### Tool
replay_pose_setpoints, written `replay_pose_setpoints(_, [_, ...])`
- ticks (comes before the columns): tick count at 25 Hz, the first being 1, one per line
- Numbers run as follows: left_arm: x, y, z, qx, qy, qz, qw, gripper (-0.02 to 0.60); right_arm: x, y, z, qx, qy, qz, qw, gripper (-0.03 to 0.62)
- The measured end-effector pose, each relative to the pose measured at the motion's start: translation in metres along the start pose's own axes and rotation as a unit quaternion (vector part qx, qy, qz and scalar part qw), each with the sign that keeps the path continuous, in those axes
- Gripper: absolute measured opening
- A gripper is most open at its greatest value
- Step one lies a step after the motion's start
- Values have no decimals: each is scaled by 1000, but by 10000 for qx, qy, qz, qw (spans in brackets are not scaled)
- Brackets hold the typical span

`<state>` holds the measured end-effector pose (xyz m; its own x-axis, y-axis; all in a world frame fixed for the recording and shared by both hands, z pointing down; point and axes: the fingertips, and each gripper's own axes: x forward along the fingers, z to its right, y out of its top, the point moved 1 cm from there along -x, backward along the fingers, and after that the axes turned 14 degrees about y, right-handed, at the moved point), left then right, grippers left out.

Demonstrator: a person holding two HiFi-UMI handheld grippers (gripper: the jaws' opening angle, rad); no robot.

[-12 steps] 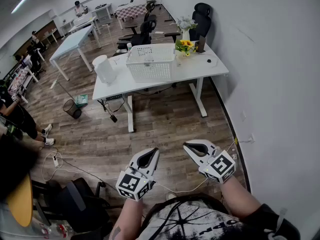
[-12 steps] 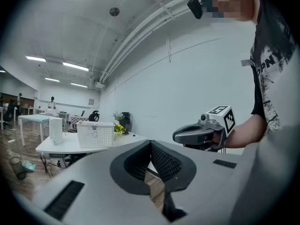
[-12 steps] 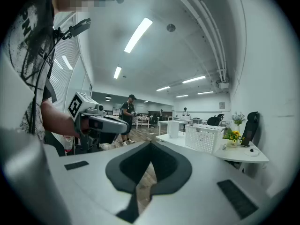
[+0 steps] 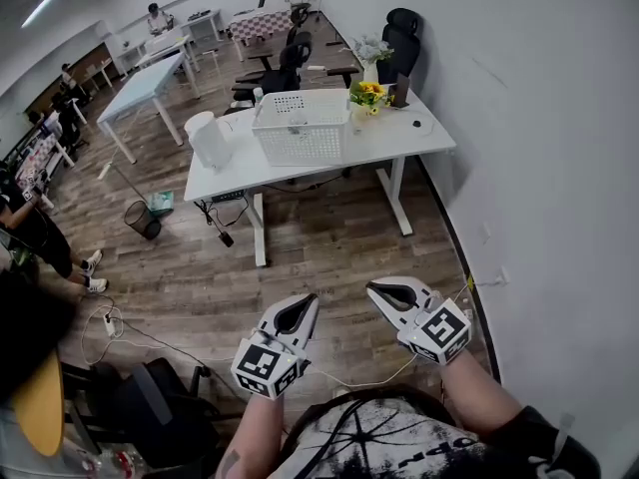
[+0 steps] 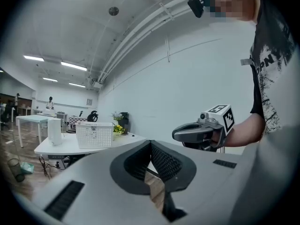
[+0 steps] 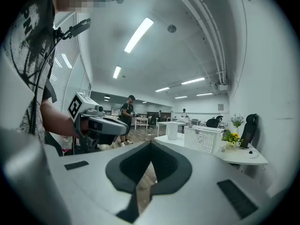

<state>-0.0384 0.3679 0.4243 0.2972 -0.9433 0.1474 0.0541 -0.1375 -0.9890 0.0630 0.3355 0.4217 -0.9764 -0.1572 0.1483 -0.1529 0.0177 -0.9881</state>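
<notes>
**Head view with both gripper views: two hand-held grippers at rest above the floor.** The left gripper [image 4: 304, 303], white plastic with a square-marker cube at its rear, hangs in the air over the grey-brown wood-plank floor [image 4: 329, 247]. Its claw is closed, with the black-lined tips touching [image 5: 150, 143] and nothing between them. The right gripper [image 4: 372, 289], of the same make, hangs just beside it. It is likewise pinched closed and empty [image 6: 150, 143]. Each gripper appears in the other's view (the right at [image 5: 175, 135], the left at [image 6: 125, 124]), level and apart from it.

The nearest thing is a thin white cable [image 4: 349, 380]. It lies loose on the floor below the two grippers, close to the person's body, and runs toward the white wall [image 4: 559, 168].

Well apart, ahead of both claws, stands a white rectangular desk [image 4: 404, 140]. It bears a white perforated plastic basket [image 4: 300, 133], a white cylindrical jug [image 4: 212, 140] to the basket's left, and a small bunch of yellow flowers [image 4: 367, 90] to its right.

Compared with half a second ago, both claws remain closed and neither gripper has left its place. The right gripper's marker cube sits slightly lower in the head view, and the desk has drifted a little in all three views.
</notes>
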Motion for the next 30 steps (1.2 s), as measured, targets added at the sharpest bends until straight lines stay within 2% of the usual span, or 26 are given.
replay_pose_setpoints(4, [1,-2,-7,-35,-61,20,10000,11,7,1,0,207,48,101,9997,23])
replay_pose_setpoints(13, [5,-11,-30,6,-167,-14,9999,11,22,0,5,197,-156,-25,9997,23])
replay_pose_setpoints(17, [9,-11,-34,-92,-220,11,9997,11,21,4,13,208,-240,-106,9994,23])
replay_pose_setpoints(23, [25,-10,-40,0,-322,-1,9995,11,27,0,32,222,-314,-174,9991,23])
replay_pose_setpoints(30, [65,-14,-64,-257,-247,-94,9993,11,47,-12,72,315,-144,-199,9992,23])
